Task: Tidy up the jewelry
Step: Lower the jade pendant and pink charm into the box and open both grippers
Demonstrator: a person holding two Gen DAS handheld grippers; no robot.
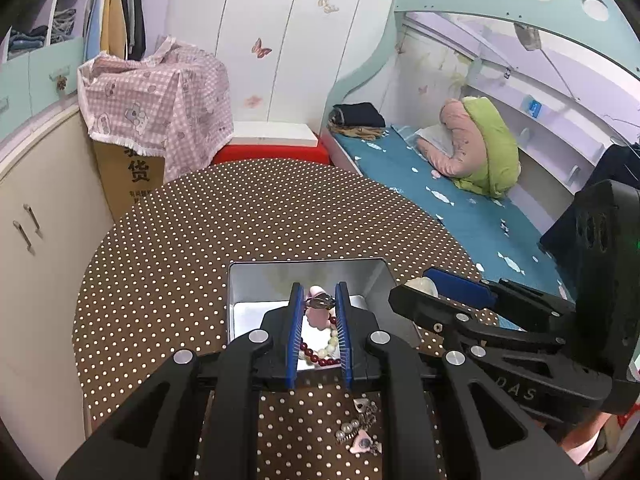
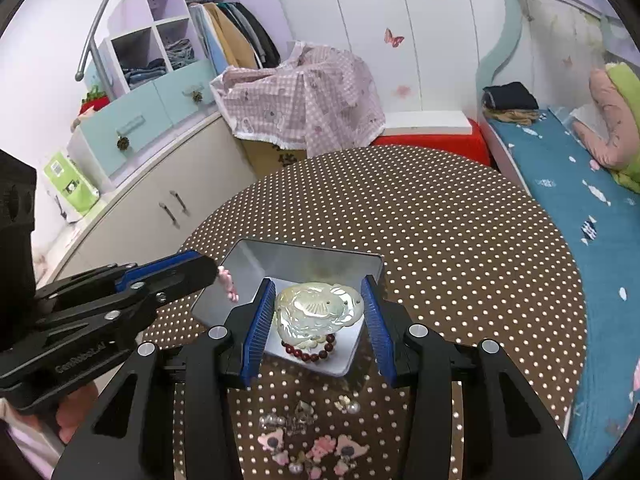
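Resting between right gripper (image 2: pixel 318 312) jaws: shell pendant (image 2: pixel 318 310), above tin (image 2: pixel 304 260).

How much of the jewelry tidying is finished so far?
Done: a red bead bracelet lies in the metal box. In hand: the right gripper holds a pale carved pendant, the left gripper a pink trinket. Left: small charms on the dotted table.

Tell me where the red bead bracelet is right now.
The red bead bracelet lies inside the open metal tin on the polka-dot table, at the tin's near end, just below the pale carved pendant held in the right tool.
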